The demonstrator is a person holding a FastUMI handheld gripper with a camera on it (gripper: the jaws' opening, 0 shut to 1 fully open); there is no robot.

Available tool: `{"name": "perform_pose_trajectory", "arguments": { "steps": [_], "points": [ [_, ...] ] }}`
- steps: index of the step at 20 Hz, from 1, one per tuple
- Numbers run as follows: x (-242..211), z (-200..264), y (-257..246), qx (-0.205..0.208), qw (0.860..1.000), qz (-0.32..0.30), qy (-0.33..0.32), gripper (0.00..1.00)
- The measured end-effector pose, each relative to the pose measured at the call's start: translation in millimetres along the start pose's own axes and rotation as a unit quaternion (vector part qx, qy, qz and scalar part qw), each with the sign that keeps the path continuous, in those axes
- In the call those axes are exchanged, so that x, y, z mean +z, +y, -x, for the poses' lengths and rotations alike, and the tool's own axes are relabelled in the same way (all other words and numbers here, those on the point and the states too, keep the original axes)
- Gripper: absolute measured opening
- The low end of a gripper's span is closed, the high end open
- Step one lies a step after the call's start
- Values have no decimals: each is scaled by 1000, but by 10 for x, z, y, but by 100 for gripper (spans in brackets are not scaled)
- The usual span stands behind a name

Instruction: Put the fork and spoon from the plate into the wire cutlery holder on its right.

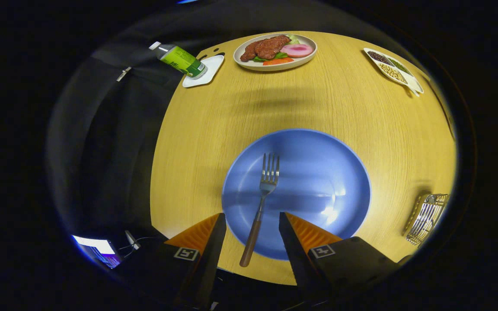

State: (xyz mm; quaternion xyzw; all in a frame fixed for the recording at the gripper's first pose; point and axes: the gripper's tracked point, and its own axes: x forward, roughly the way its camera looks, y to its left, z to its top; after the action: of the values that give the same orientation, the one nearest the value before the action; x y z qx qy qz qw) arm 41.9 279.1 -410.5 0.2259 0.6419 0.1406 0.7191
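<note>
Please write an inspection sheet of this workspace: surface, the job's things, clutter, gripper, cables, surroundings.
Surface: round wooden table, bare between the dishes.
Job's things: fork on the blue plate, wooden handle over the near rim, between the fingers; wire cutlery holder right of the plate; spoon: nothing seen.
Clutter: plate of food, green bottle on a white coaster, divided dish of beans, all beyond the blue plate.
Gripper: gripper open, fingers either side of the fork handle, not touching.
Cables: thin cable beside a lit screen.
Surroundings: dark booth.
</note>
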Motion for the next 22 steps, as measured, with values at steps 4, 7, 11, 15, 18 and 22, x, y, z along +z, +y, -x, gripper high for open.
{"name": "perform_pose_trajectory", "arguments": {
  "steps": [4,7,11,15,18,22],
  "points": [
    [43,-253,-113,-28,999,-17,14,72],
    [10,-380,-125,-37,998,-25,32,55],
    [56,-478,-220,-53,997,-41,38,15],
    [89,-371,-228,-39,998,-41,35,6],
    [134,-280,-236,-28,998,-51,29,6],
    [182,-11,-178,4,998,-62,19,6]
  ]
}}
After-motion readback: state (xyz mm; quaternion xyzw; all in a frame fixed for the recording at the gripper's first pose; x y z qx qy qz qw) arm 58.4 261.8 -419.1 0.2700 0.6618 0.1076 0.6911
